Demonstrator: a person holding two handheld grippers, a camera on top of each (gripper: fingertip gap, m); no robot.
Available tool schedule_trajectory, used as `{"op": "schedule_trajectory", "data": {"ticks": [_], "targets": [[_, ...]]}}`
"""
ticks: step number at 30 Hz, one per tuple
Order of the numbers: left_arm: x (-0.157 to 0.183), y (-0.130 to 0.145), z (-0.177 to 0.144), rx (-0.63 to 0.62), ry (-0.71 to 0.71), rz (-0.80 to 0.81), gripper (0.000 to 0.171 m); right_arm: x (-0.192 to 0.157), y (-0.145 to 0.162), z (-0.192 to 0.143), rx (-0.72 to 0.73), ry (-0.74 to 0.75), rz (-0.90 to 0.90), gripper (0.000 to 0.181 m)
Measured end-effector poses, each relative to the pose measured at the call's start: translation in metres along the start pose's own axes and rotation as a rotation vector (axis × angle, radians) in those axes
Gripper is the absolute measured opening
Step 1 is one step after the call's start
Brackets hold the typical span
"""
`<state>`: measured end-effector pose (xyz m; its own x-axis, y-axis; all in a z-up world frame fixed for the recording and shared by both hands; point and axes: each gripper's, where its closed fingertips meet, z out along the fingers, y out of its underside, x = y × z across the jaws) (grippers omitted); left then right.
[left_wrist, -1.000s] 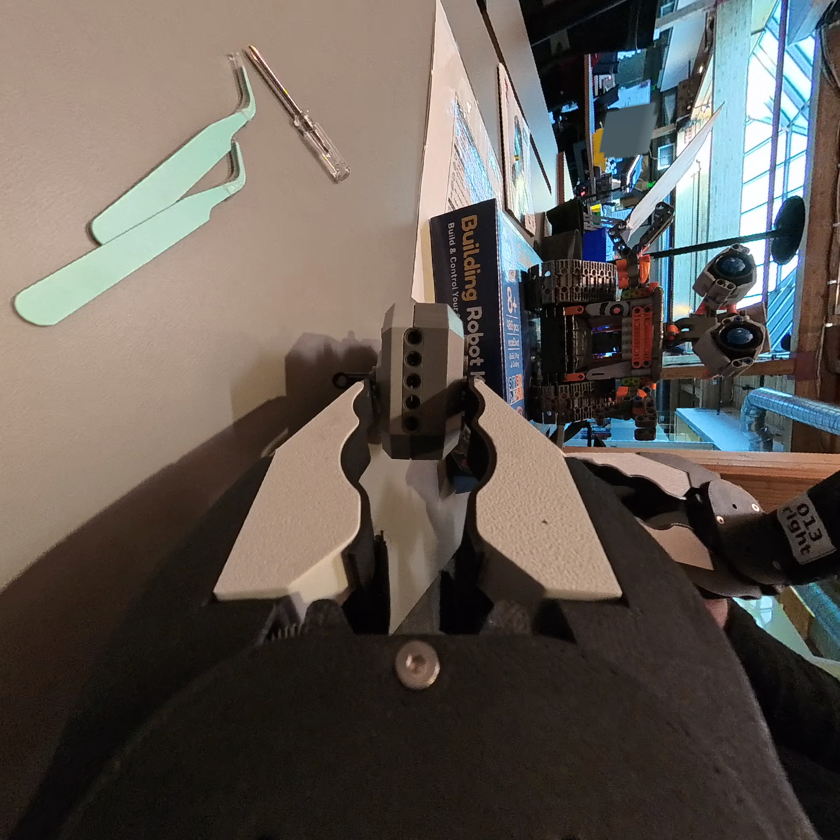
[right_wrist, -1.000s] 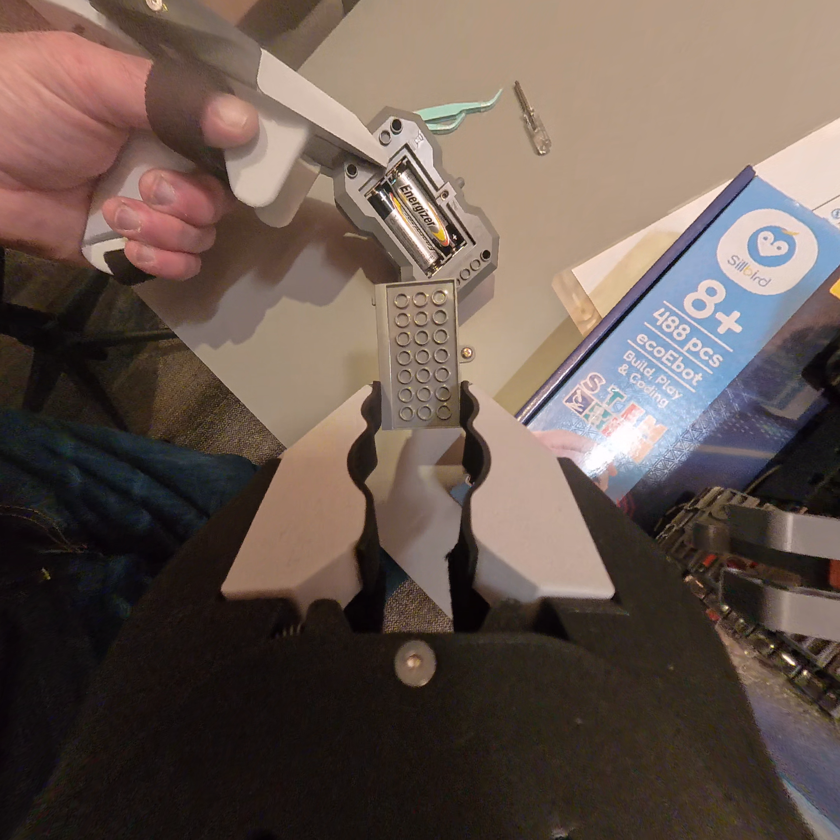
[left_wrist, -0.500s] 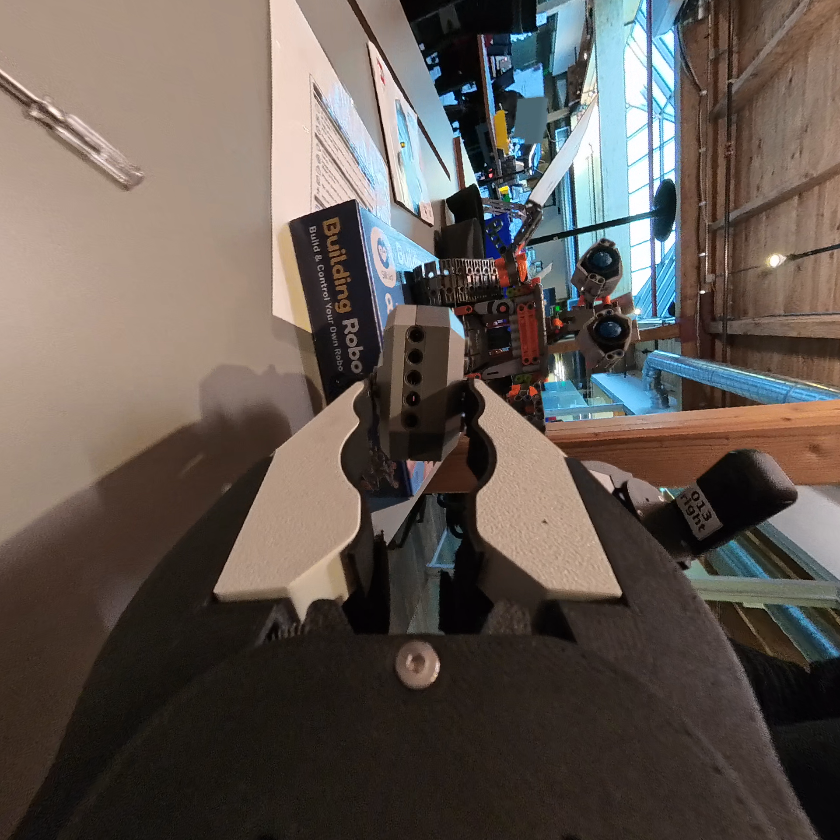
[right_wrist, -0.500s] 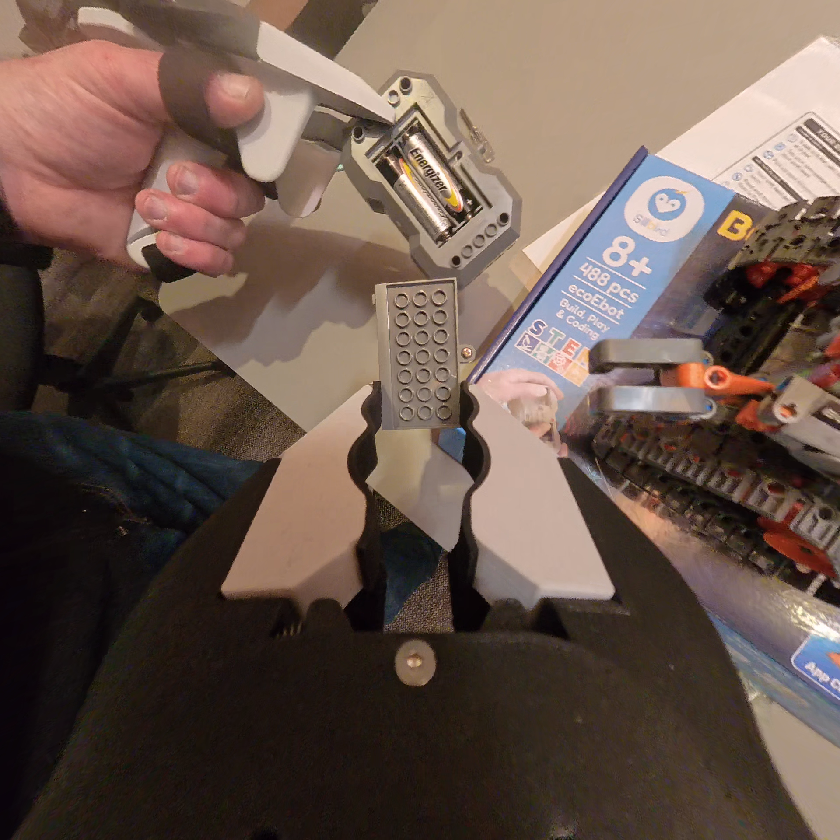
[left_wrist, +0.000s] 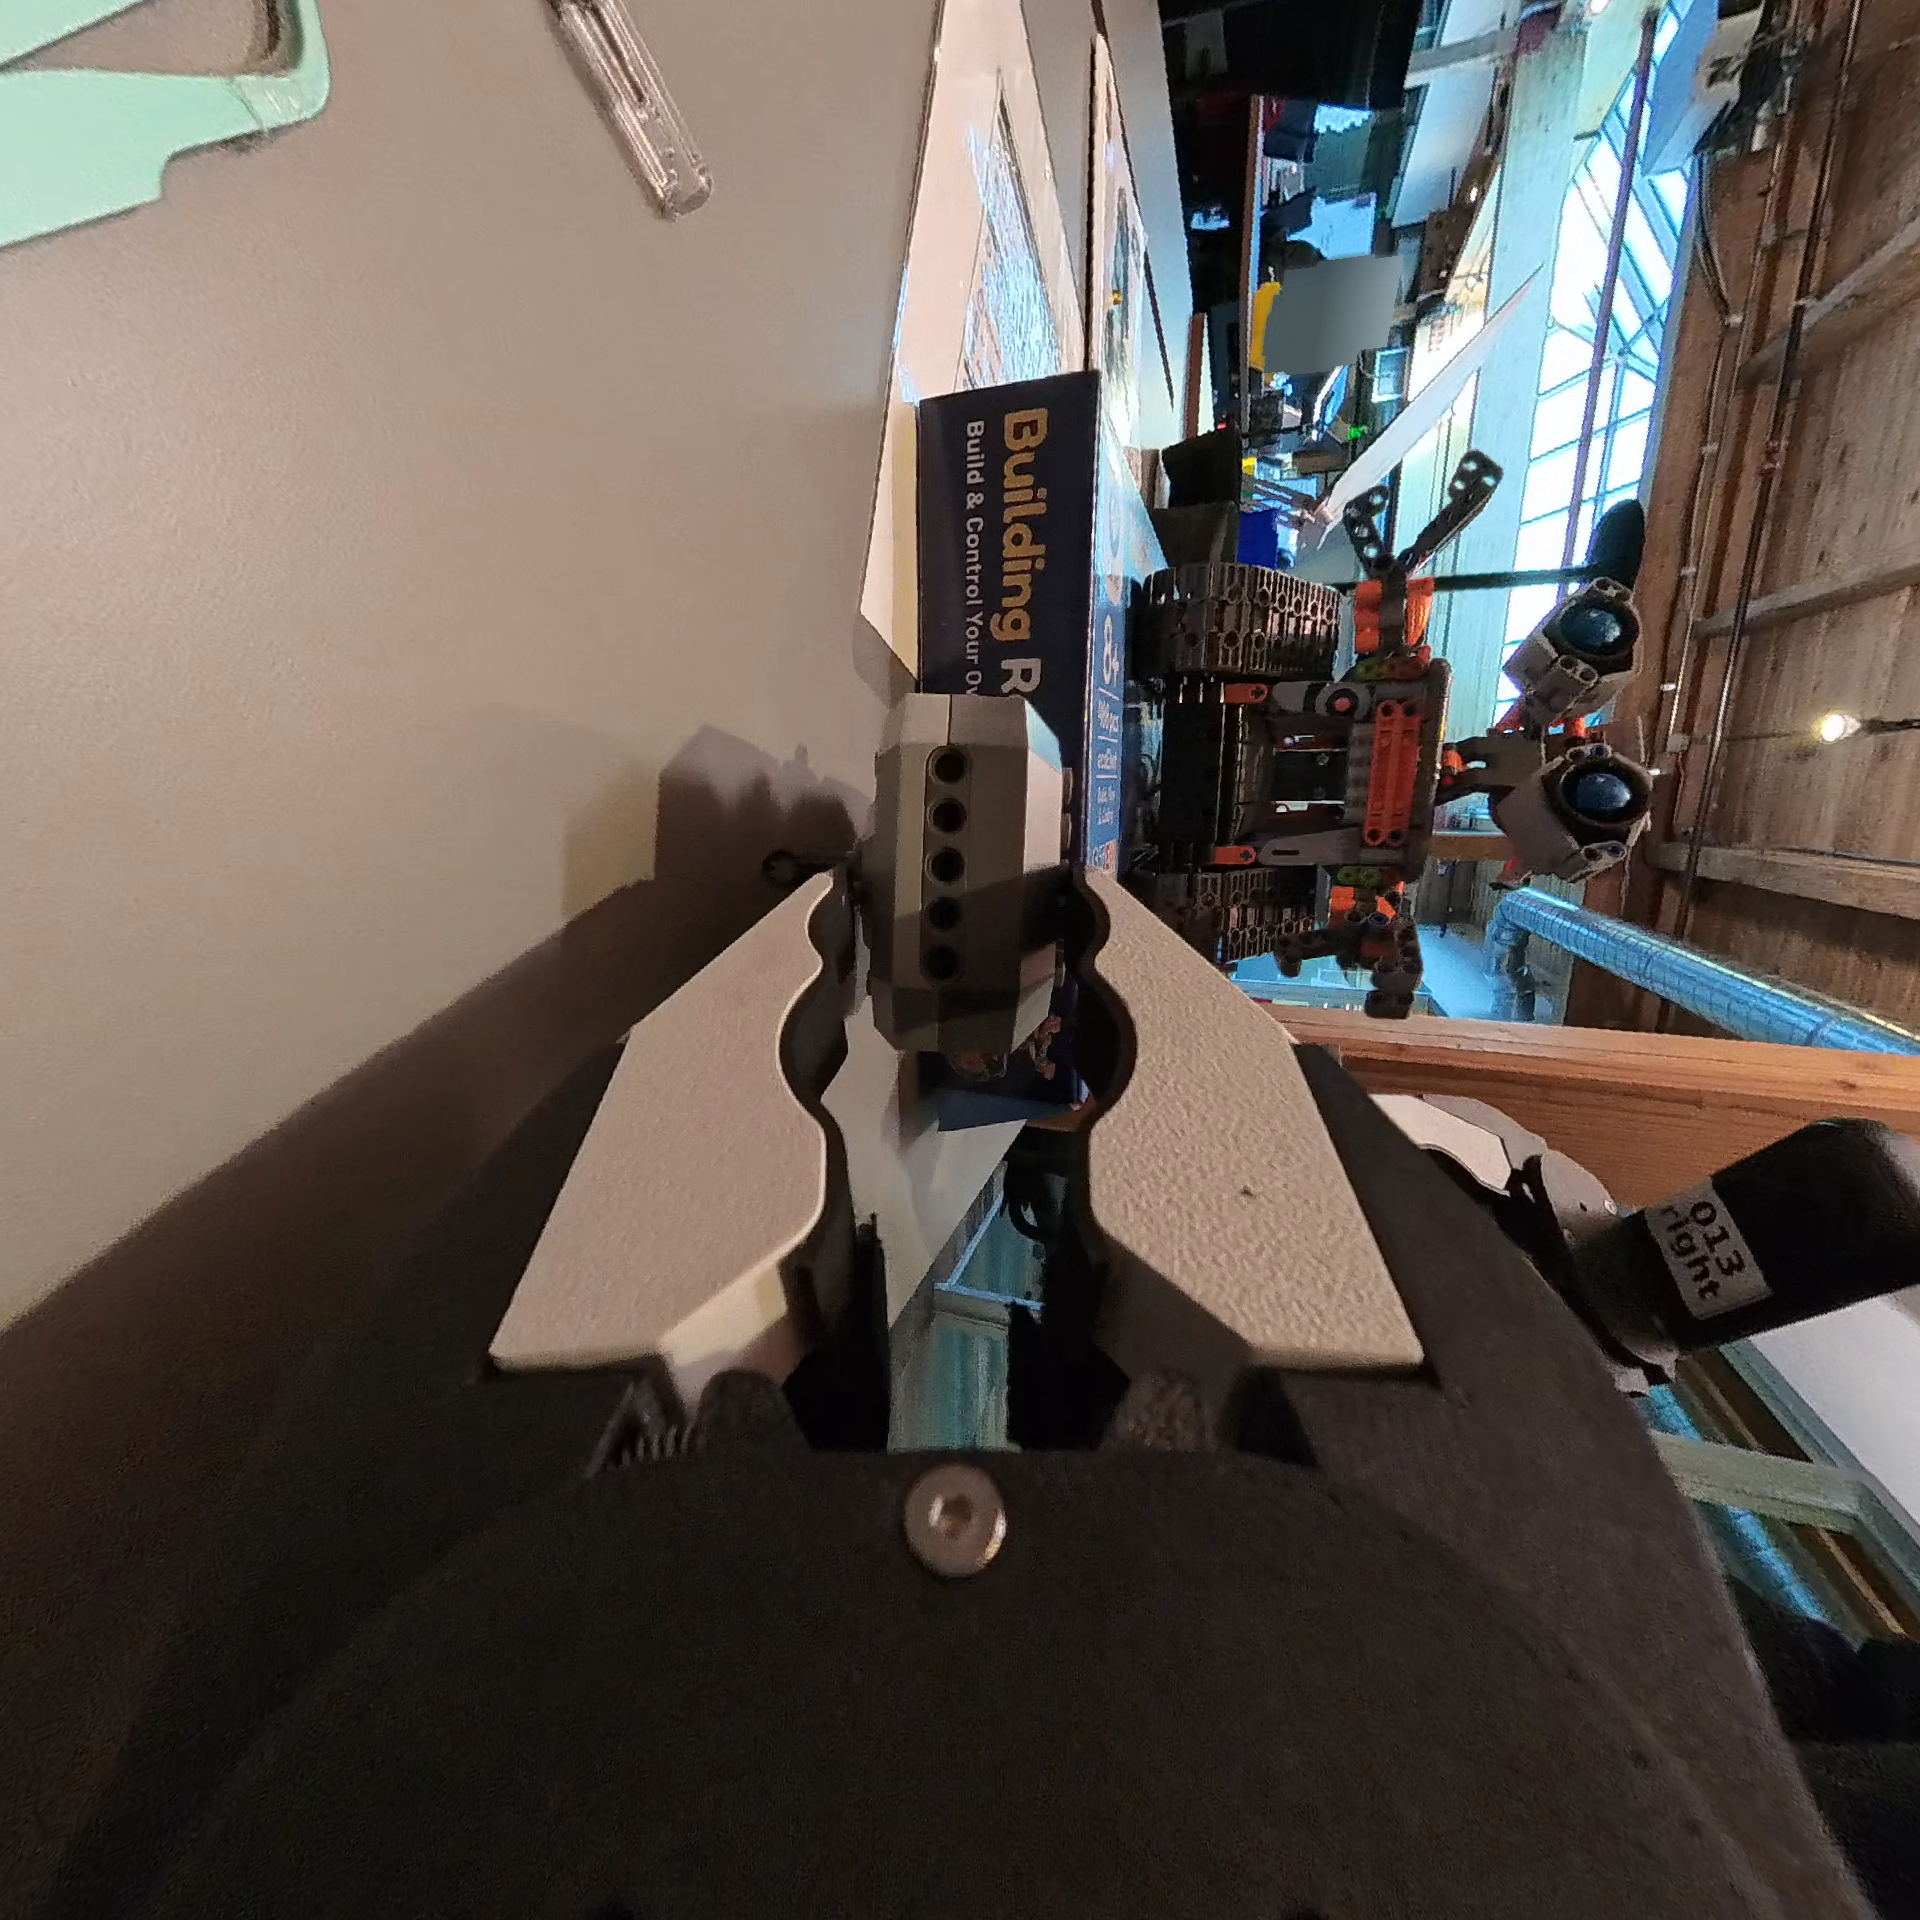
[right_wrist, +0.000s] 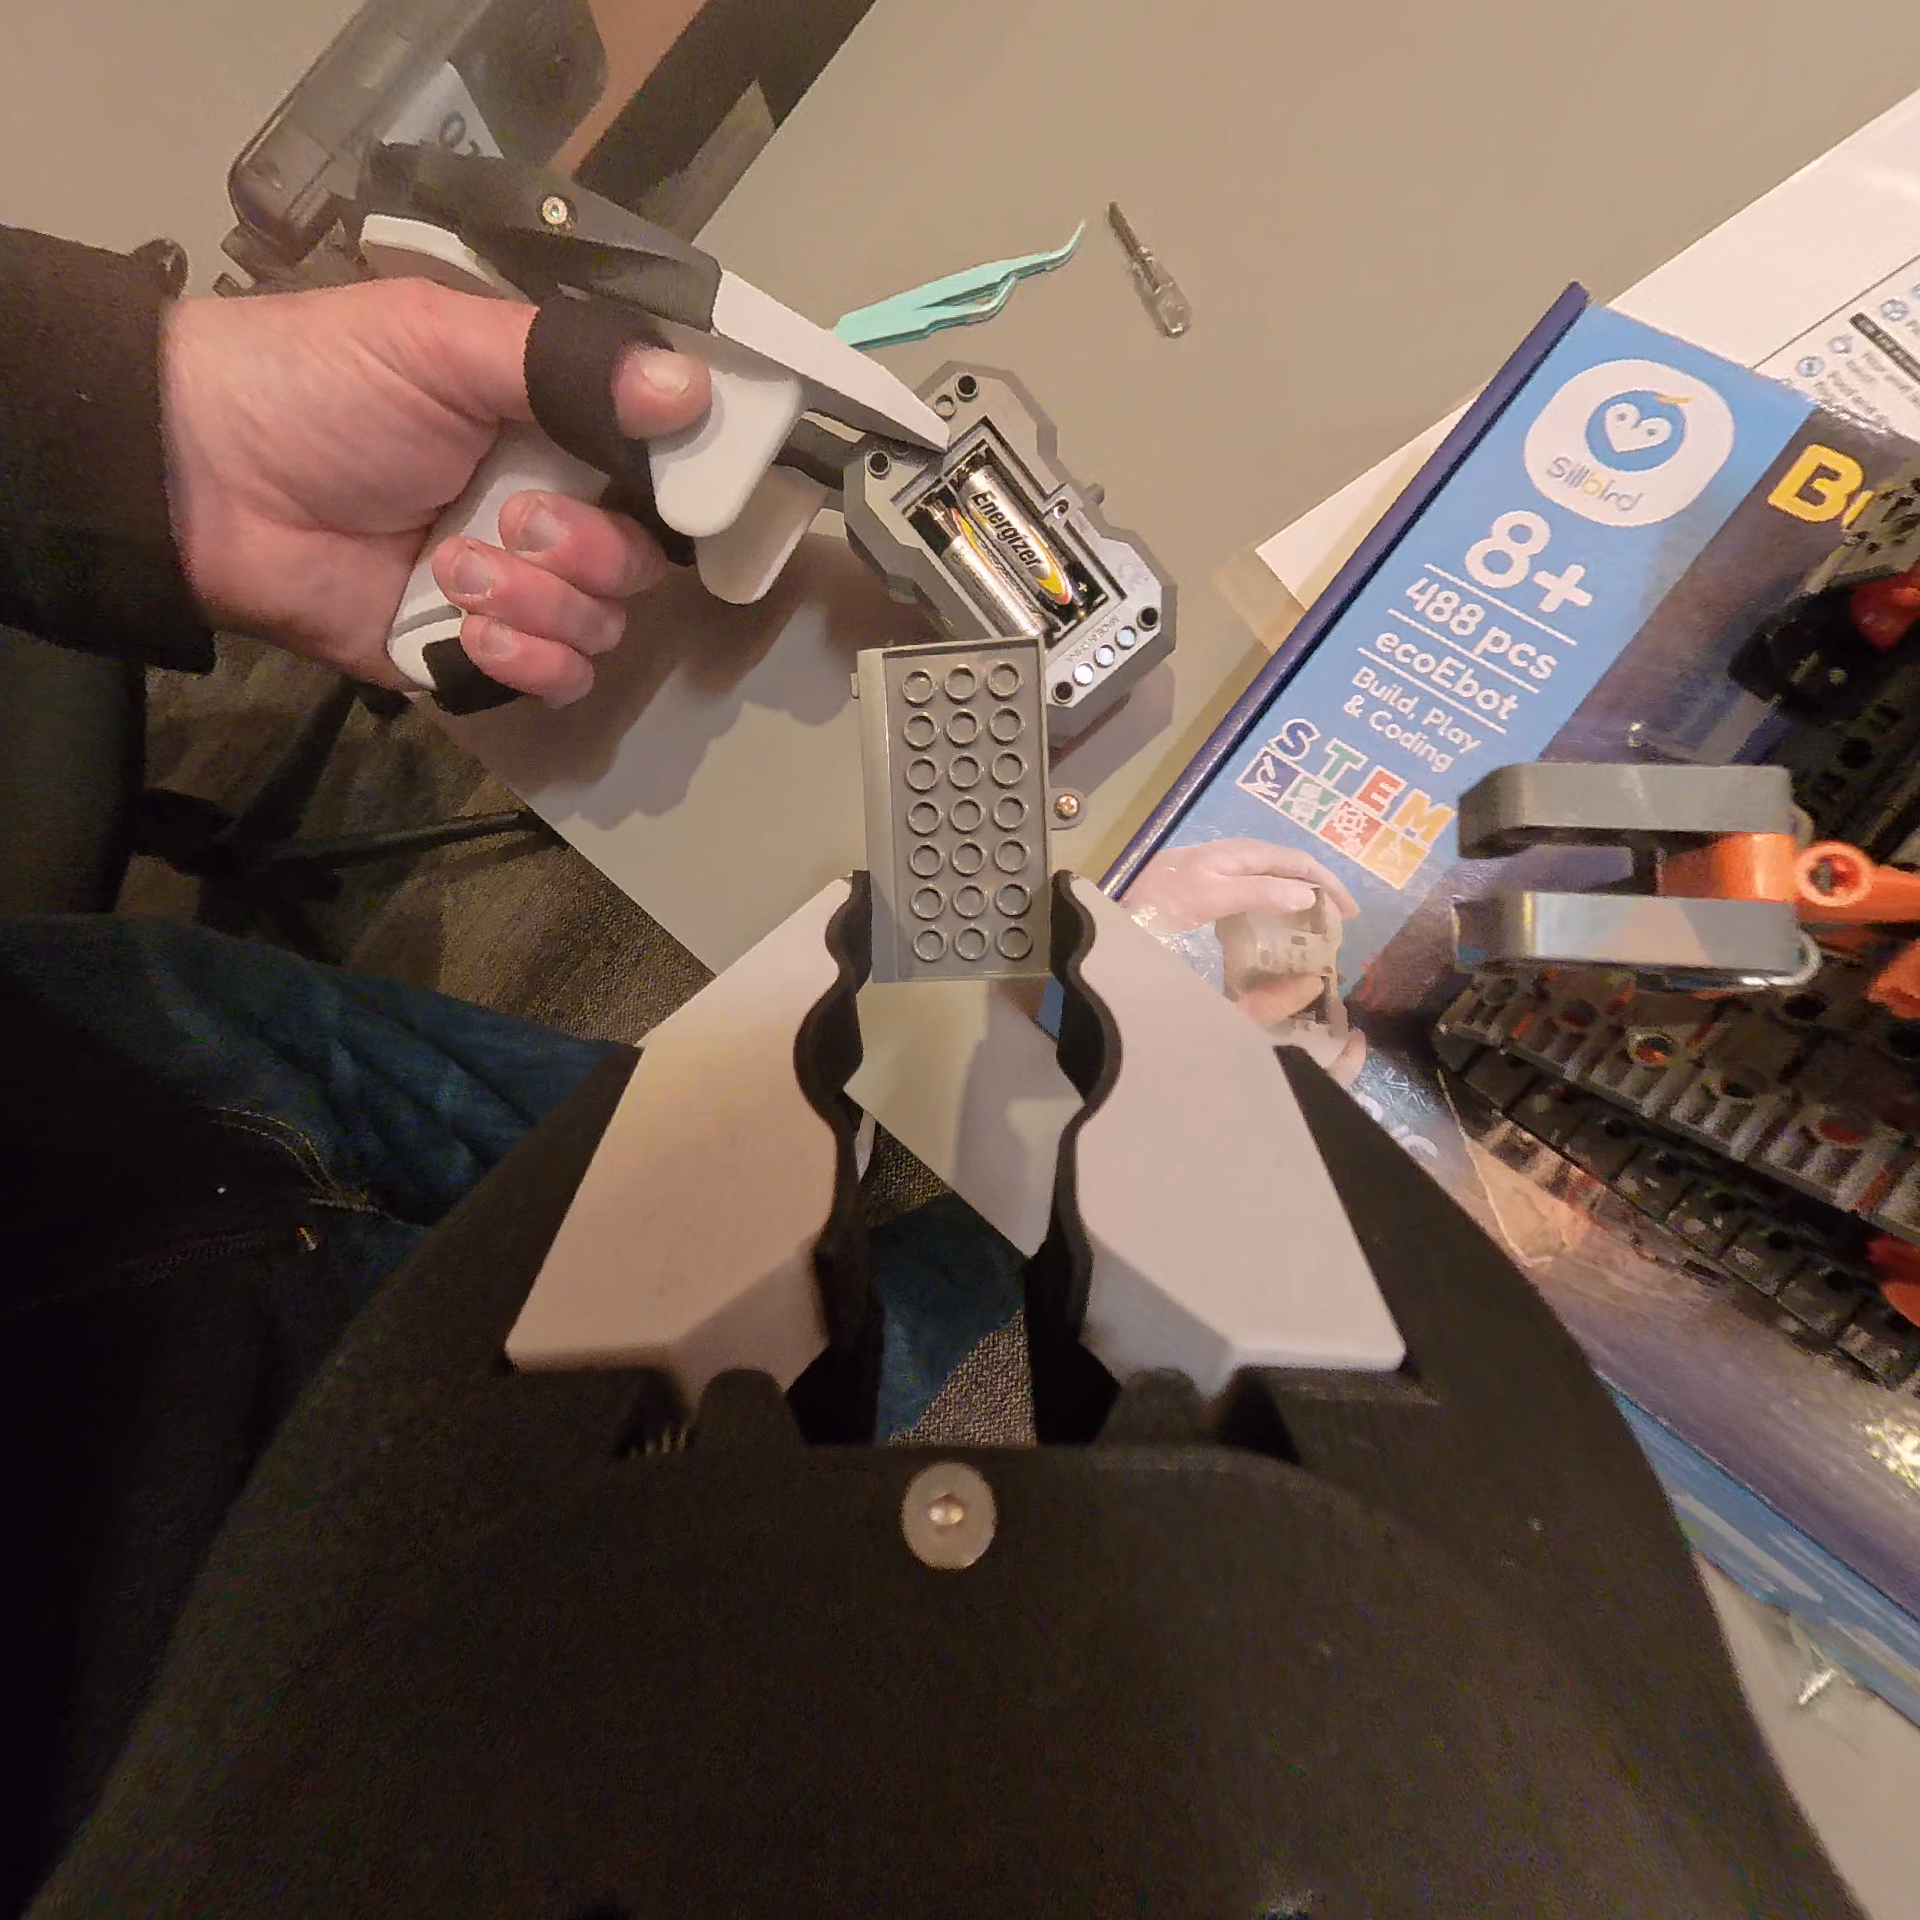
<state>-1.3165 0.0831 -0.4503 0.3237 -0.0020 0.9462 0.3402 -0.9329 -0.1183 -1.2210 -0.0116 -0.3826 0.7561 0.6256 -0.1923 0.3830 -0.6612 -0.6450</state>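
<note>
In the left wrist view my left gripper (left_wrist: 956, 894) is shut on a grey battery box (left_wrist: 935, 821), held edge-on above the beige table (left_wrist: 364, 520). In the right wrist view a hand holds that gripper (right_wrist: 914, 447), and the box (right_wrist: 1112, 634) lies open with two batteries (right_wrist: 997, 551) in its compartment. My right gripper (right_wrist: 958, 888) is shut on a grey studded cover plate (right_wrist: 961, 790), whose top edge sits just below and in front of the open box. A small screw (right_wrist: 1068, 803) sticks out of the plate's right side.
A blue kit box (right_wrist: 1455, 644) lies to the right with a grey and orange toy robot (right_wrist: 1714, 935) on it, also in the left wrist view (left_wrist: 1351, 769). Teal tweezers (right_wrist: 935, 301) and a clear-handled screwdriver (right_wrist: 1143, 270) lie farther back. Paper sheets (right_wrist: 1818, 260) lie behind the box. The gap from one gripper's tips to the other's is roughly 15 cm. The clear-handled screwdriver (right_wrist: 1143, 270) is about 12 cm from my left fingertips.
The battery box rose and swung right, then came back down closer to the cover plate. The right view has turned toward the toy robot. Both grips are unchanged.
</note>
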Motion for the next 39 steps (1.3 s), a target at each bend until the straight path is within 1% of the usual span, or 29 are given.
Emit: {"op": "schedule_trajectory", "data": {"ticks": [2,7,18,22,26,29,34,39], "targets": [[-0.001,-0.002,-0.001,0.025,0.005,-0.019,0.037,-0.002,-0.001,0.004,-0.006,-0.012,-0.009,0.032],[-0.003,0.001,-0.005,0.050,-0.007,-0.004,0.037,-0.005,-0.006,0.010,-0.007,-0.036,-0.033,0.032],[-0.013,-0.002,-0.015,0.059,-0.079,0.031,0.034,-0.004,-0.012,0.017,-0.002,-0.060,-0.039,0.032],[-0.019,-0.003,-0.016,0.076,-0.089,0.001,0.034,-0.004,-0.012,0.019,0.000,-0.066,-0.032,0.032],[-0.023,-0.001,-0.017,0.089,-0.097,-0.017,0.038,-0.003,-0.013,0.019,0.001,-0.068,-0.031,0.032],[-0.023,-0.002,-0.016,0.085,-0.096,0.013,0.037,-0.002,-0.013,0.020,0.000,-0.070,-0.029,0.032],[-0.024,-0.006,-0.017,0.086,-0.114,-0.002,0.038,-0.002,-0.015,0.023,-0.006,-0.081,-0.035,0.033],[-0.025,-0.011,-0.014,0.059,-0.168,0.009,0.039,-0.003,-0.019,0.027,-0.008,-0.096,-0.040,0.032]]}}
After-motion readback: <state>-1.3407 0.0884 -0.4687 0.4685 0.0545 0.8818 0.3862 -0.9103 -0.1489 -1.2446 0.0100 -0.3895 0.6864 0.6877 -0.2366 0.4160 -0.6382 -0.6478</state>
